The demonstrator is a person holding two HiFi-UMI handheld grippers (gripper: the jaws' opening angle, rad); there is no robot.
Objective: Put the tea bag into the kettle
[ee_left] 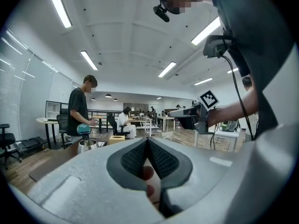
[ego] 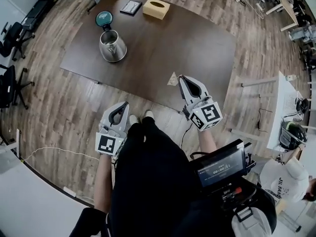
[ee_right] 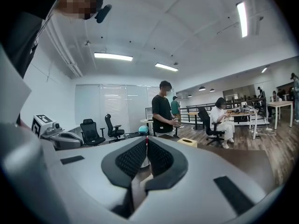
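The steel kettle (ego: 112,46) stands open on the dark table's (ego: 197,48) left side; its teal lid (ego: 104,19) lies behind it. The pale triangular tea bag (ego: 172,79) lies near the table's front edge. My right gripper (ego: 180,77) is shut, with its tips just right of the tea bag; I cannot tell if they touch it. Over the floor in front of the table, my left gripper (ego: 123,104) is shut and empty. In the left gripper view the kettle (ee_left: 87,145) and lid (ee_left: 83,129) show far left, beyond the closed jaws.
A tan tissue box (ego: 156,8) and a black flat item (ego: 131,7) sit at the table's far edge. Office chairs (ego: 12,38) stand to the left and white desks (ego: 286,107) to the right. A person (ee_right: 164,108) stands beyond the table.
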